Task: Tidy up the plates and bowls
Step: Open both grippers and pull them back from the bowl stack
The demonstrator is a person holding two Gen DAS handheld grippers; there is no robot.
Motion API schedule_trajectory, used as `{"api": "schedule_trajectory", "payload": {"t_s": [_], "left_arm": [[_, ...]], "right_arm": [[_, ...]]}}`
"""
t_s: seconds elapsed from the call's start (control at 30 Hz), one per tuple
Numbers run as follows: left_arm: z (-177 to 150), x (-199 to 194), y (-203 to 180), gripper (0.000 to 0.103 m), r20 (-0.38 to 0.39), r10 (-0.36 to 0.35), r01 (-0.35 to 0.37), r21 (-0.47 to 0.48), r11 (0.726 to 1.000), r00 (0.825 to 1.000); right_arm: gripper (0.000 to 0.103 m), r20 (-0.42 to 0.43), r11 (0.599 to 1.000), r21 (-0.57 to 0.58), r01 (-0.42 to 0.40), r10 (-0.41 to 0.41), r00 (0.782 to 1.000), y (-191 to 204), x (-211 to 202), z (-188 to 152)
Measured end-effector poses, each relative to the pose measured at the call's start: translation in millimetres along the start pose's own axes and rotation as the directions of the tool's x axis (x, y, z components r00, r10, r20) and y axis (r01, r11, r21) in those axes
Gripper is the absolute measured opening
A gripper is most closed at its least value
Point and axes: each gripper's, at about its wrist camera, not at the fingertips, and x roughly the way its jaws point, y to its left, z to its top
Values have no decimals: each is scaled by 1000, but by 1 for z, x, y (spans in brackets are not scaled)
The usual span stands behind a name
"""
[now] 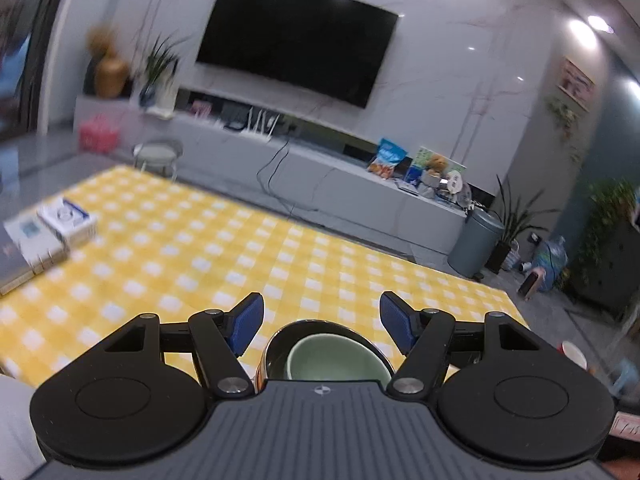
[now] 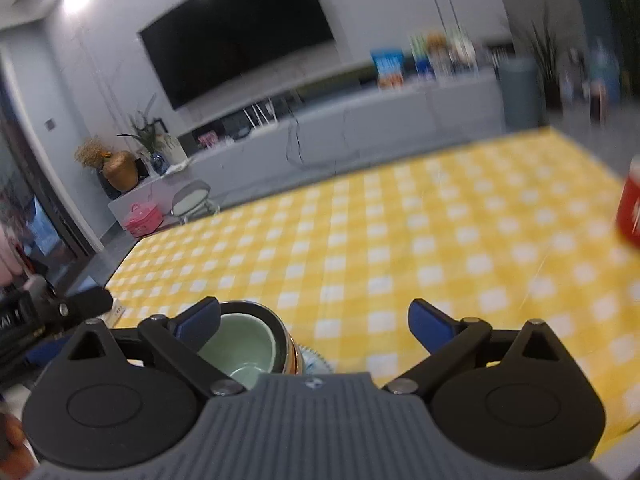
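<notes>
A pale green bowl point(image 1: 336, 358) sits nested inside a darker bowl with a shiny rim point(image 1: 276, 354), just below and behind my left gripper point(image 1: 322, 322). Its blue pads point(image 1: 248, 324) stand wide apart with nothing between them. In the right wrist view the same green bowl point(image 2: 244, 344) and its outer bowl with an orange side point(image 2: 291, 354) lie beside the left finger of my right gripper point(image 2: 316, 320). That gripper is open and empty. A patterned plate edge point(image 2: 316, 360) peeks out next to the bowls.
The table wears a yellow checked cloth point(image 1: 240, 240). Boxes and a book point(image 1: 60, 228) lie at its left end. A red can point(image 2: 632, 212) stands at the right. A red-rimmed cup point(image 1: 574, 354) sits off the right edge. A stool point(image 1: 158, 154) stands beyond the table.
</notes>
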Motion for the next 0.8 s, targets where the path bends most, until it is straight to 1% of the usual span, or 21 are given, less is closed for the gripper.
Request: {"api": "schedule_trajectory", "payload": {"t_s": [0.03,0.13,0.17,0.23,0.33,0.5,0.6,0.67,0.73,0.8], "left_arm": [[-2,-6,-3,78,9,1,-1,20,1000,1000],[-10,-18,-11,77,39,16,-19,78,997,999],[-14,-22,-12,77,45,28,-32,99,995,999],[-19,-27,-13,77,60,53,-60,131,990,997],[-28,-34,-9,77,58,70,-79,171,982,996],[-44,-32,-8,77,-29,129,-118,242,963,991],[-53,-33,-6,77,-71,124,-103,239,965,990],[-57,-29,-6,77,-98,128,-100,254,962,987],[-63,-25,-6,77,-111,151,-114,283,952,982],[-69,-19,-4,77,-135,175,-130,293,947,975]], "right_arm": [[100,28,999,-33,7,-7,1000,3,-9,-2],[100,128,991,-117,65,-50,990,14,-33,-12],[100,150,986,-143,82,-60,987,16,-40,-16],[100,162,981,-168,99,-71,984,15,-49,-23],[100,145,982,-156,105,-83,986,10,-59,-34],[100,91,989,-86,120,-112,990,0,-66,-51],[100,52,990,-58,129,-126,991,1,-66,-60],[100,27,992,-35,119,-118,993,-1,-63,-63],[100,5,993,-38,114,-114,994,1,-59,-66],[100,1,990,-62,127,-128,992,5,-58,-73]]}}
